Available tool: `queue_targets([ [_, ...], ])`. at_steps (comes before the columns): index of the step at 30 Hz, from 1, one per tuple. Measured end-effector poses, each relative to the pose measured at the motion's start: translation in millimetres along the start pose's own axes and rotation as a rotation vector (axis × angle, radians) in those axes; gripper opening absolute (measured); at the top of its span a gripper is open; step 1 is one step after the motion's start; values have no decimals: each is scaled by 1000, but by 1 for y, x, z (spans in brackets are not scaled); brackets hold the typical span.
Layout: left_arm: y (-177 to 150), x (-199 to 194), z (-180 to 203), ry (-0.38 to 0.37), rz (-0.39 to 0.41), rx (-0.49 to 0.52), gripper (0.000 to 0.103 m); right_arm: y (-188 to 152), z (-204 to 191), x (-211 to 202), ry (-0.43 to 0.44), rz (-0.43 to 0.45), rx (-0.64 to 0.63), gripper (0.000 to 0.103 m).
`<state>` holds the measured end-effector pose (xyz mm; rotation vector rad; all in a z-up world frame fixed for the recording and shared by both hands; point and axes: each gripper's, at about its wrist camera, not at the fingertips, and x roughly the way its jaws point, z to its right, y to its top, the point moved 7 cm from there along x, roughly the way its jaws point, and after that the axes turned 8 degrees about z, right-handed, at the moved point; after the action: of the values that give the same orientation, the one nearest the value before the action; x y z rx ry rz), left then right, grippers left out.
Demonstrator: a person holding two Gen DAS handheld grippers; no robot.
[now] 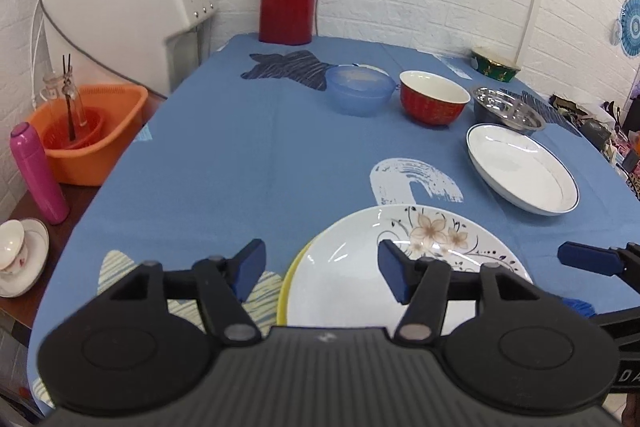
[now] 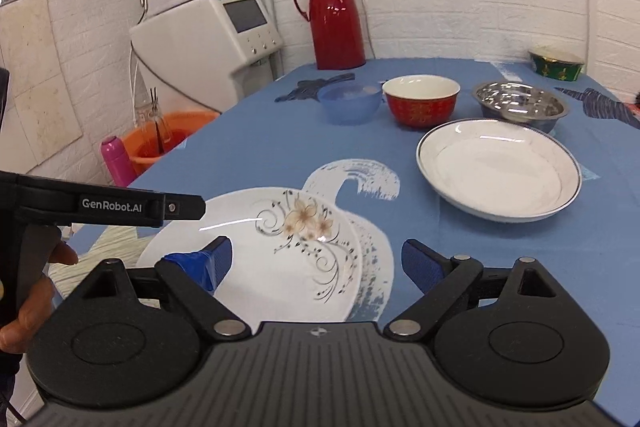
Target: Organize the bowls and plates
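Lying directly ahead of both grippers: flowered plate (image 1: 360,267), atop a yellow plate (image 1: 289,281). Left gripper (image 1: 322,269) spread, empty; right gripper (image 2: 320,267) spread, empty, sitting nearer its rim.

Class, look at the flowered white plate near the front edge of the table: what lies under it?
Under the flowered plate a yellow rim shows along its left edge, so it rests on a yellow dish. The rest of that dish is covered, and whether more lies beneath cannot be seen.
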<state>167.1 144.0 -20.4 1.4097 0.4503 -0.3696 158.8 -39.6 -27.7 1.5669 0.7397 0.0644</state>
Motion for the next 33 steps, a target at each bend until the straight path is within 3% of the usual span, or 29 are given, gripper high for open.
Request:
queue_targets([
  [4, 5, 6, 8, -21, -17, 8, 62, 2, 22, -2, -36, -1, 25, 79],
  [10, 20, 36, 41, -155, -101, 14, 63, 7, 79, -2, -145, -23, 86, 80],
  [15, 50, 79, 83, -285, -161, 21, 66, 30, 138, 10, -268, -6, 85, 80],
  [19, 68, 130, 123, -333, -225, 65, 67, 36, 175, 40, -326, -57, 89, 80],
  [26, 63, 203, 162, -326, -349, 86, 67, 21, 189, 79, -313, -167, 69, 80],
  [28, 60, 211, 167, -318, -351, 102, 67, 18, 187, 87, -298, -193, 52, 82],
  [33, 59, 213, 172, -305, -325, 137, 67, 18, 180, 90, -293, -154, 42, 83],
])
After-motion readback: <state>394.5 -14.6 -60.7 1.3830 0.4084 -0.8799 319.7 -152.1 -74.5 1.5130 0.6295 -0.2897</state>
